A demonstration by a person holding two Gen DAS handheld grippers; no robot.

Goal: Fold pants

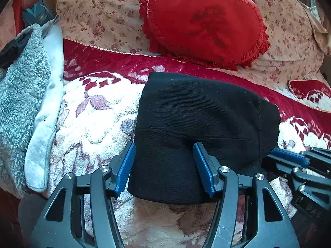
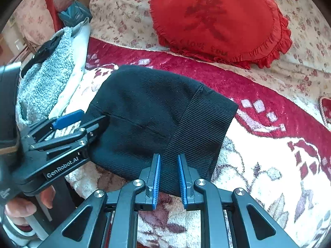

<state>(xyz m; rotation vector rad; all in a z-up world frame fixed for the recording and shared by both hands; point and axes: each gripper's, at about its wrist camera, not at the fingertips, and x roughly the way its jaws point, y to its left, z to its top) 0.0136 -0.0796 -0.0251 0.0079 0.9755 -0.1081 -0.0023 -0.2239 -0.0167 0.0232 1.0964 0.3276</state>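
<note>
The folded black pants (image 1: 198,128) are laid on a red and white flowered blanket (image 1: 93,111) on the bed, in front of a red heart-shaped pillow (image 1: 204,20). The left gripper (image 1: 164,155) is held spread wide, its pads either side of the pants' near edge. The right gripper (image 2: 168,165) is slightly parted at the ribbed waistband (image 2: 198,136), nothing being pinched.

Sunlit bed (image 1: 93,111) under a red-and-cream floral blanket, with a red heart-shaped cushion (image 1: 204,22) on flowered pillows (image 1: 99,14) behind.
</note>
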